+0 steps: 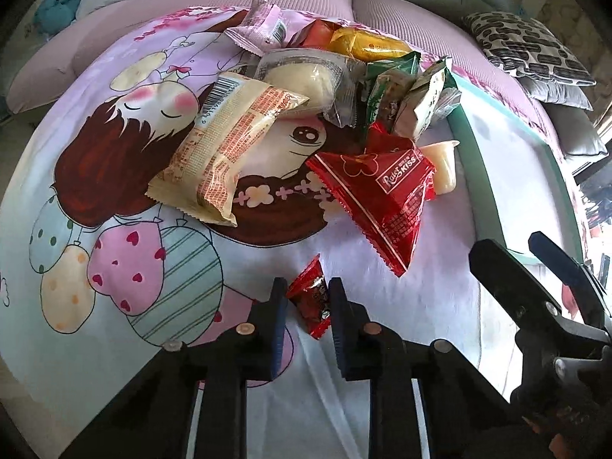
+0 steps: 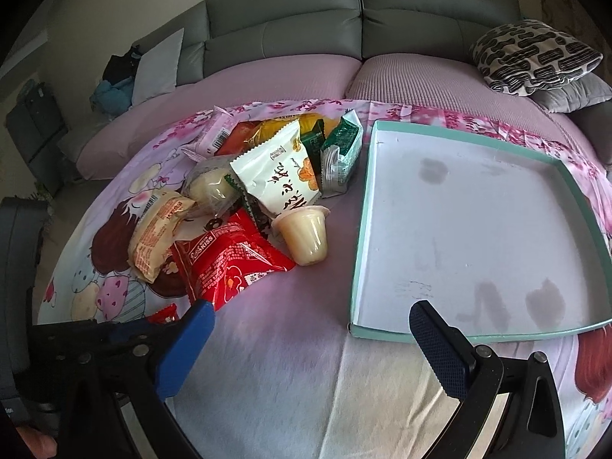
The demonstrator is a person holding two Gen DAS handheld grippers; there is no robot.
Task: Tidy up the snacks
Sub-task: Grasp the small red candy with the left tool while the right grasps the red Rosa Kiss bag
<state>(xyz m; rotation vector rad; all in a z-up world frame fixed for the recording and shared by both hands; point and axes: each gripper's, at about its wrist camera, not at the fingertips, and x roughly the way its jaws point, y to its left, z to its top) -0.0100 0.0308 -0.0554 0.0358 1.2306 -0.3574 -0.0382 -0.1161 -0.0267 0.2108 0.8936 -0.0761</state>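
Pick-up step in hand. Left hand-held gripper [image 1: 307, 300] clamped on small red snack packet [image 1: 311, 298], pads pressing both sides, packet low on the cartoon-print sheet [image 1: 114, 176] covering the bed. Rest of the snack pile [image 1: 306, 114] lies toward 12 o'clock of it. Right hand-held gripper [image 2: 311, 325] spread wide, nothing between its fingers. Teal-rimmed tray [image 2: 363, 206] bare, at 2 o'clock from the packet. Next move, likely: lift clear, carry over the tray rim, release inside.

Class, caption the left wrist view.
Left gripper shut on a small red snack packet, snack pile beyond.
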